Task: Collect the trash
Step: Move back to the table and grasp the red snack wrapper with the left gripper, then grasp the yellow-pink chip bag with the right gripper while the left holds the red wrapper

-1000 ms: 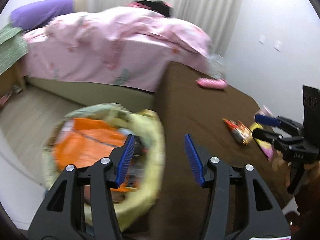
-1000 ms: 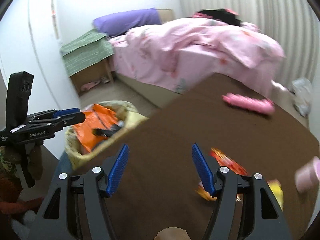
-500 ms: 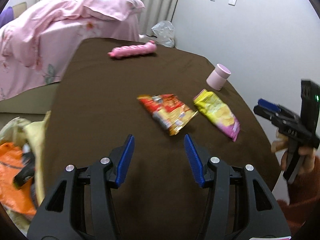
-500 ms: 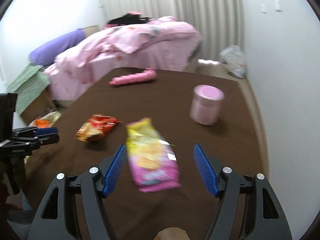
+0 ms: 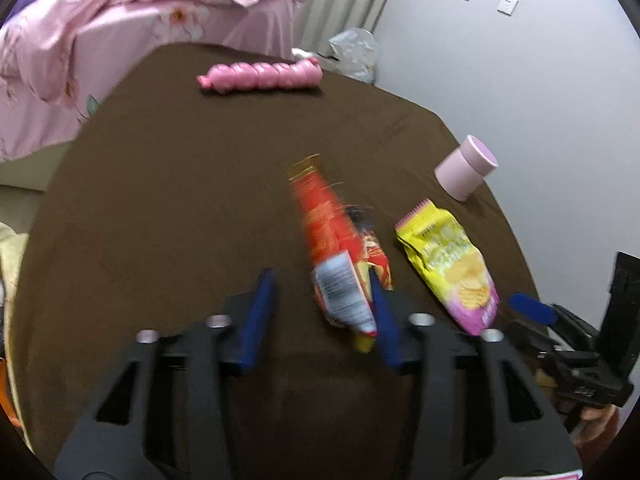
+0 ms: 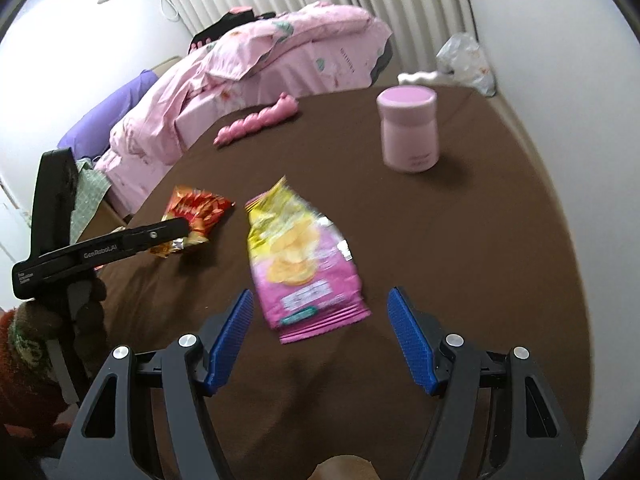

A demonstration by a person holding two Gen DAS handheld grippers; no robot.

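Your left tool closing on crinkled red snack packet, no firm grip yet; right tool wide over yellow-pink crisp bag; both wrappers uncollected on brown tabletop.

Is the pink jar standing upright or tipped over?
Upright: the pink jar stands on its base on the brown table, lid on top.

Pink jar upright, pink twisted roll beyond; pink-quilted bed.

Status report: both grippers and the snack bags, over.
Left gripper just been closing, red snack bag between its fingers, not yet pinched. Right gripper open, aimed at yellow chip bag. Nothing in the way.
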